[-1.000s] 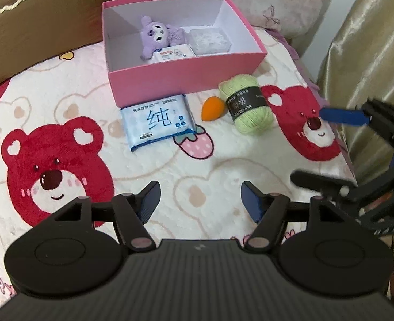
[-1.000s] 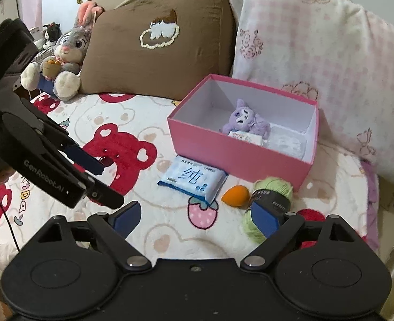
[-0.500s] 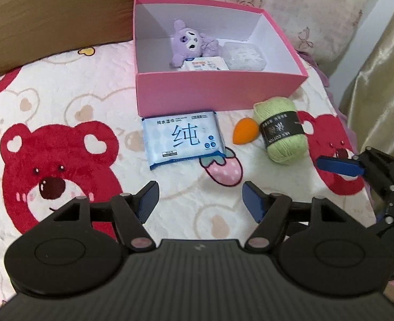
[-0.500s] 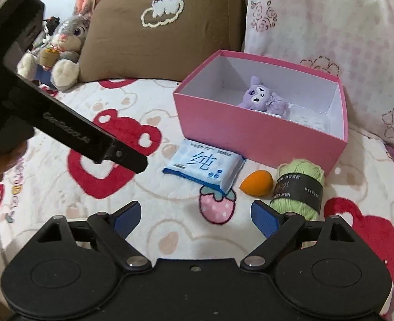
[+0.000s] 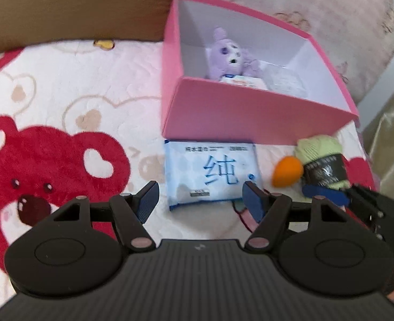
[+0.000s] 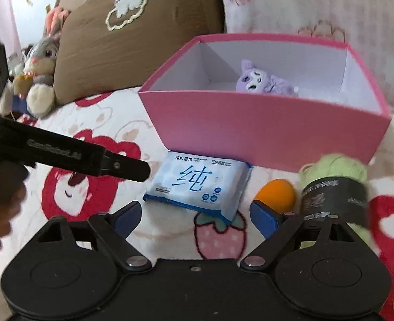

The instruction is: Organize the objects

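A blue-and-white wipes pack [image 5: 210, 171] [image 6: 197, 184] lies on the bed in front of the pink box [image 5: 250, 117] [image 6: 263, 133]. Right of it sit an orange sponge egg [image 5: 287, 171] [image 6: 277, 195] and a green yarn ball [image 5: 322, 160] [image 6: 336, 187]. A purple plush [image 5: 229, 56] [image 6: 255, 80] and small packets lie in the box. My left gripper [image 5: 201, 199] hangs open just short of the pack's near edge. My right gripper [image 6: 197, 214] is closing slightly, its pads apart from the pack's near corner; its blue pad reaches beside the yarn.
The bear-print blanket [image 5: 49, 160] covers the bed. A brown pillow [image 6: 132, 40] and a pink pillow [image 6: 317, 8] stand behind the box. A bunny plush [image 6: 41, 67] sits at the far left. A curtain [image 5: 392, 139] hangs past the bed's right edge.
Both grippers have come down and forward toward the wipes pack, so the box and the items look larger. In the right wrist view the left gripper's finger now reaches close to the pack.
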{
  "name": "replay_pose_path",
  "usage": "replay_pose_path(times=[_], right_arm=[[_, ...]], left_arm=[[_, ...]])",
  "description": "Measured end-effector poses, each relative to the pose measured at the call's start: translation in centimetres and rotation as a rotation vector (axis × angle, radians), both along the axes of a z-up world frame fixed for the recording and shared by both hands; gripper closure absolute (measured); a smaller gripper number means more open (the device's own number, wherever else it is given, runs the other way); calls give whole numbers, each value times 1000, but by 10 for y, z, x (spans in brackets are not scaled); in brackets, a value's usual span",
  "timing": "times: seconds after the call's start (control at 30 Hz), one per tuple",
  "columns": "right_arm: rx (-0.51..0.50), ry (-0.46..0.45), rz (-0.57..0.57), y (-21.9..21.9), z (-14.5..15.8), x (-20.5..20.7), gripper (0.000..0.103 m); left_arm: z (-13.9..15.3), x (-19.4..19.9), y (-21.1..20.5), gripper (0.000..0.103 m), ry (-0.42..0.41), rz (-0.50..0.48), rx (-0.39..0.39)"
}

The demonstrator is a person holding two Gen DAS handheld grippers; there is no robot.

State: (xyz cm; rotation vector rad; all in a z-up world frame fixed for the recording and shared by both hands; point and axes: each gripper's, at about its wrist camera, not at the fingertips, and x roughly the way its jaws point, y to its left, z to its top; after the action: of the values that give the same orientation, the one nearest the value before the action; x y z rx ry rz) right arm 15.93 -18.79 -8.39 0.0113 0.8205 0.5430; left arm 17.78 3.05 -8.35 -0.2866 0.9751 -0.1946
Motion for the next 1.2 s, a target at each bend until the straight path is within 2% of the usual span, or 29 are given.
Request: replay_pose_path(times=[0.13, 0.2, 0.27, 0.4, 0.47, 0.53, 0.6, 0.77, 0.8, 0.83, 0.9, 0.97, 1.17, 1.2], right_arm=[[62, 20, -13, -1, -12, 6, 16], [116, 73, 0, -3, -22, 10, 25], [151, 125, -18, -5, -32, 13, 28], [119, 138, -42, -1, -47, 16, 34], [104, 120, -58, 0, -49, 19, 38], [104, 122, -68, -1, -49, 22, 41], [102, 122, -47, -6, -46, 22, 45], [99, 87, -38, -12, -45, 28, 46], [106, 91, -44, -11, -46, 32, 47], [115, 95, -52, -11, -47, 36, 50], [124, 111, -45, -10, -50, 41, 65], [106, 98, -28, -9, -47, 38, 70], [68, 172, 0, -15, -39, 25, 71], [60, 190, 8, -15, -40, 23, 71]], left_arm=[[-20, 10, 4, 37, 11, 9, -33], [-29, 14, 5, 37, 23, 16, -48], [-37, 16, 5, 38, 21, 15, -57], [-51, 20, 4, 40, 16, 28, -49], [-56, 21, 4, 45, 11, 31, -50], [-58, 20, 5, 64, -6, 23, -56], [-58, 19, 9, 67, -10, 29, -73], [-62, 22, 13, 68, -8, 61, -104], [-63, 23, 14, 65, -6, 72, -112], [-64, 26, 14, 65, -5, 80, -120], [-66, 30, 14, 65, 7, 88, -133], [-63, 30, 12, 67, 10, 81, -140], [-54, 14, 2, 68, 66, 23, -132], [-55, 11, -1, 68, 81, 8, -109]])
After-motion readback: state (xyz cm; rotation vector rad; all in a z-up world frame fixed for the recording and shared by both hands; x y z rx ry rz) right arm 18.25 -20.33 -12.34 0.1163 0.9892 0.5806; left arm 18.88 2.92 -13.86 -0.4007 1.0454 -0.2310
